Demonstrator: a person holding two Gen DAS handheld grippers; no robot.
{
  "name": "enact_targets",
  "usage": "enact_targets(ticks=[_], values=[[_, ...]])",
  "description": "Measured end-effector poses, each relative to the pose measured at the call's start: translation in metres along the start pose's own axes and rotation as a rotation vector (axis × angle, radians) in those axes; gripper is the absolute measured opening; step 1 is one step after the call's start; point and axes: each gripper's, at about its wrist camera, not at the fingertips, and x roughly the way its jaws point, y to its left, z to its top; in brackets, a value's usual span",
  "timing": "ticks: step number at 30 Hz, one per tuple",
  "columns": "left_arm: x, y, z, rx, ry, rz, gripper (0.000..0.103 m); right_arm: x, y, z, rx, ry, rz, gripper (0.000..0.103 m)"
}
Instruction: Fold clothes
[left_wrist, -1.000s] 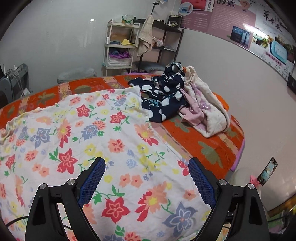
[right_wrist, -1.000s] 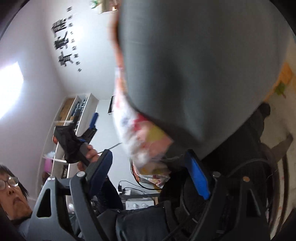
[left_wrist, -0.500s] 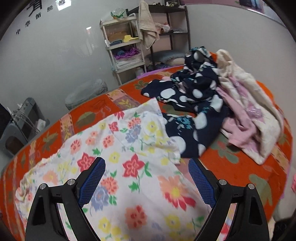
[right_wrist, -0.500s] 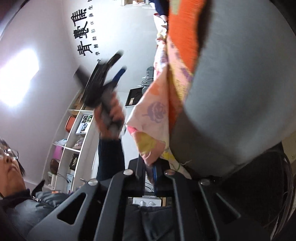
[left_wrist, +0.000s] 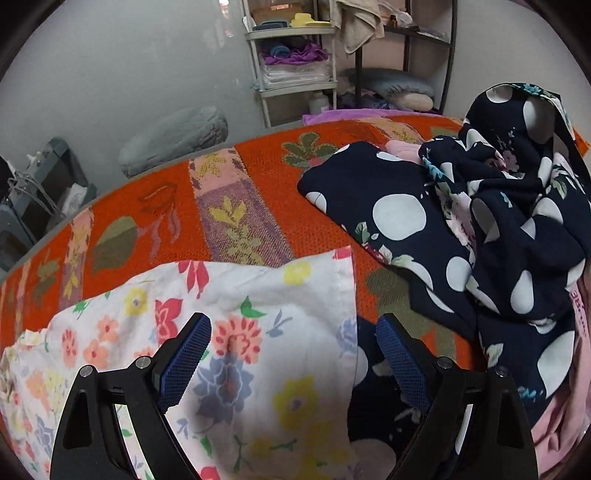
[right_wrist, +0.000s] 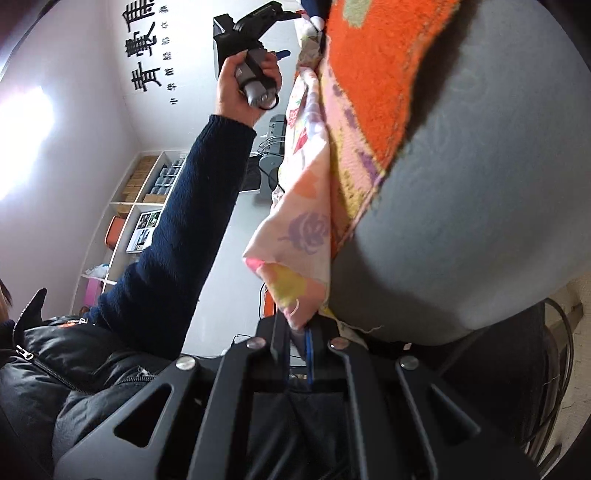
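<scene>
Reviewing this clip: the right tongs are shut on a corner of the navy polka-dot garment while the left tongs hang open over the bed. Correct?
Not quite. The right wrist view shows the right tongs shut on a corner of the white floral cloth, not the navy polka-dot garment. The left tongs do hang open over the bed.

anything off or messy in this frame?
Mostly the clutter: a navy polka-dot garment lies crumpled in a heap on the orange bedspread, its edge tucked under the floral cloth. The right gripper pinches a floral corner hanging off the bed edge. Nothing looks damaged or spilled.
</scene>
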Motion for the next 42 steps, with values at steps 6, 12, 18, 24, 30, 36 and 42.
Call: enact_targets(ticks=[6,12,18,24,30,36,42], values=[[0.021,-0.003,0.012,0.02,0.076,0.019,0.0,0.001,-0.009,0.01,0.014,0.025,-0.019,0.007],[0.01,0.024,0.014,-0.08,0.074,-0.111,0.0,0.0,-0.005,0.009,0.005,0.028,-0.03,0.007],[-0.041,0.093,0.018,-0.207,-0.02,-0.316,0.0,0.001,0.01,0.004,-0.065,0.039,-0.027,0.007],[-0.095,0.189,0.007,-0.275,-0.111,-0.315,0.0,0.028,0.064,-0.001,-0.238,0.149,-0.052,0.007],[-0.113,0.299,-0.047,-0.376,-0.13,-0.206,0.0,0.1,0.1,-0.017,-0.372,0.372,-0.082,0.007],[-0.07,0.35,-0.102,-0.454,-0.02,-0.132,0.0,0.16,0.091,-0.038,-0.401,0.566,-0.162,0.007],[-0.038,0.364,-0.128,-0.447,0.101,-0.05,0.0,0.201,0.071,-0.056,-0.401,0.728,-0.272,0.007]])
